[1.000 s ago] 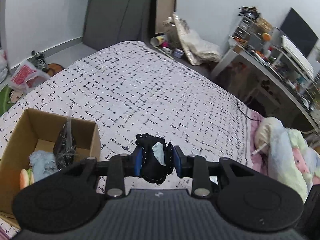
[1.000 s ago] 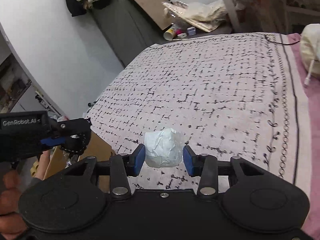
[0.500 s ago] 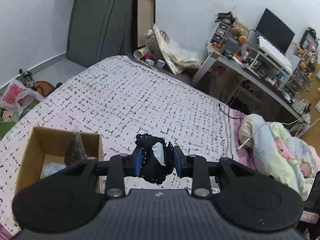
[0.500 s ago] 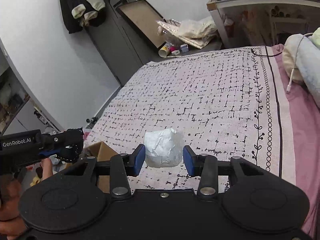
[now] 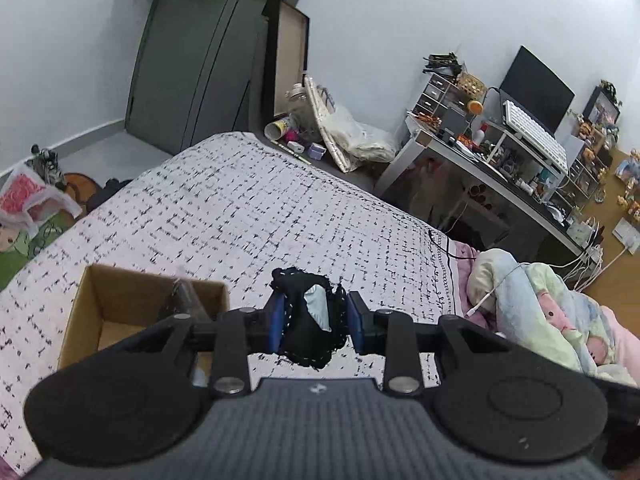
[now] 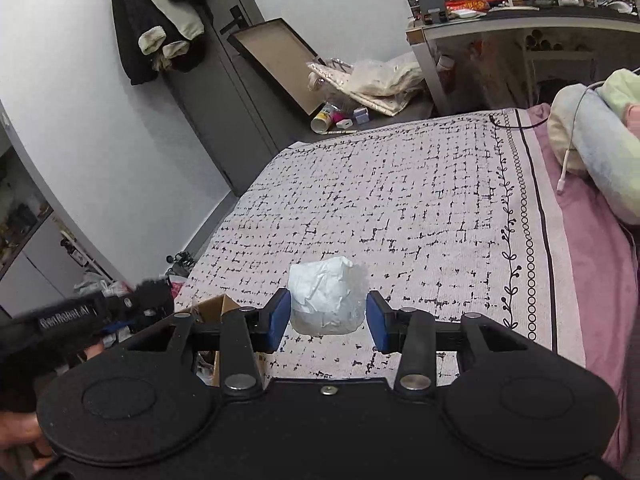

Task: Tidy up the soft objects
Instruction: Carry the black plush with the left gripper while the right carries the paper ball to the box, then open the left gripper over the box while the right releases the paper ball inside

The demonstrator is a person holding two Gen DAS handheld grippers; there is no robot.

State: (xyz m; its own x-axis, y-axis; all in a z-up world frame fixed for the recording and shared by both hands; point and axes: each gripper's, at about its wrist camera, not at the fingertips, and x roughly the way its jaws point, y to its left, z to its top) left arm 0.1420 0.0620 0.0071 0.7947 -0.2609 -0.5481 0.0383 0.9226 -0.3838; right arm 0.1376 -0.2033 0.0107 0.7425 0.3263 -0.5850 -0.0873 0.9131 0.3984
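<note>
My left gripper [image 5: 314, 320] is shut on a black lacy fabric bundle [image 5: 306, 330] with a pale patch, held above the bed. A cardboard box [image 5: 92, 308] sits on the bed to its lower left, with a dark wrapped item [image 5: 182, 300] standing inside. My right gripper [image 6: 327, 316] is shut on a white crumpled soft bundle [image 6: 326, 300], held above the patterned bedspread [image 6: 400, 208]. The left gripper also shows at the left edge of the right wrist view [image 6: 152, 300], above the box corner [image 6: 212, 308].
A pastel blanket [image 5: 540, 312] lies at the bed's right with a white cable on it. A cluttered desk [image 5: 500, 152] with monitor stands beyond. Bags and a cup lie on the floor by the grey door [image 5: 200, 60]. The bed's left edge drops to a littered floor.
Both grippers have risen and tilted upward, still holding their bundles. The box now sits lower and smaller in the left view, and more of the room shows.
</note>
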